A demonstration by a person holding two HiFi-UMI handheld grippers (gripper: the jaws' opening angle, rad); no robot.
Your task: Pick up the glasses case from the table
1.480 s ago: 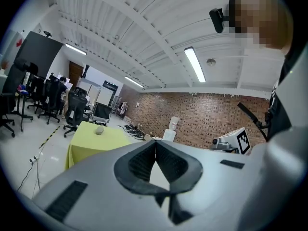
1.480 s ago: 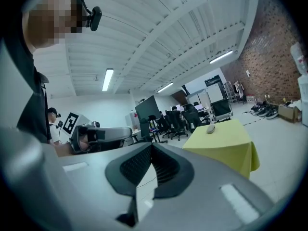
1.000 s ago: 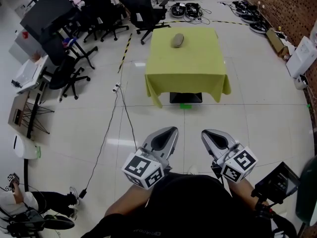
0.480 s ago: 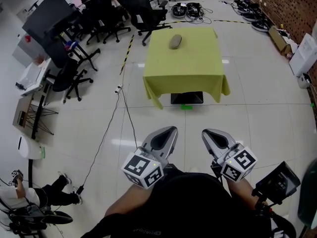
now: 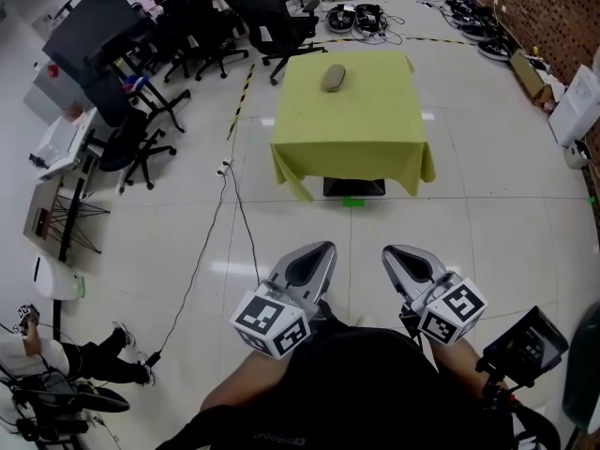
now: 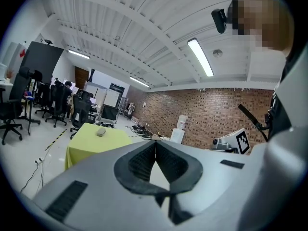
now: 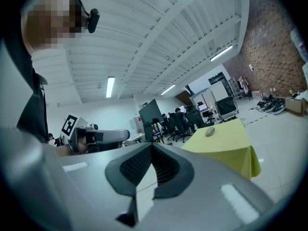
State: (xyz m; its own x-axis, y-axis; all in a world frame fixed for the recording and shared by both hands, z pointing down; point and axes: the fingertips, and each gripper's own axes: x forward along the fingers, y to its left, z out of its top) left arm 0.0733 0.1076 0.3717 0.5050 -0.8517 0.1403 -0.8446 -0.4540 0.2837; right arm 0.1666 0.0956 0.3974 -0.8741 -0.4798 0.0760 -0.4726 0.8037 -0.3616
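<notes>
Standing well back on the pale floor [image 5: 487,204], a person holds the left gripper [image 5: 316,256] and the right gripper [image 5: 399,256] level and side by side at the lower centre of the head view. Each has its jaws pressed together with nothing between them. The glasses case [image 5: 334,77], a small grey oval, lies at the upper centre on the table [image 5: 356,129], which is draped in a yellow cloth. The case sits near the far edge, a little left of the middle and well apart from both grippers, and each gripper view shows it as a speck on the yellow top. The approach has yet to be made, and several things could spoil it. Jaws that arrive closed would probably nudge the case across the cloth and perhaps off the far edge. Because the case is set so deep, the reach would have to stretch over the near side, where a low gripper could snag and drag the cloth. The rounded shell looks likely to slip out of a grip taken near one end rather than across its middle. A black cable [image 5: 202,251] trails across the floor at the left of the route to the table, and office chairs [image 5: 272,26] crowd its upper-left corner, so a wide step could catch either.
</notes>
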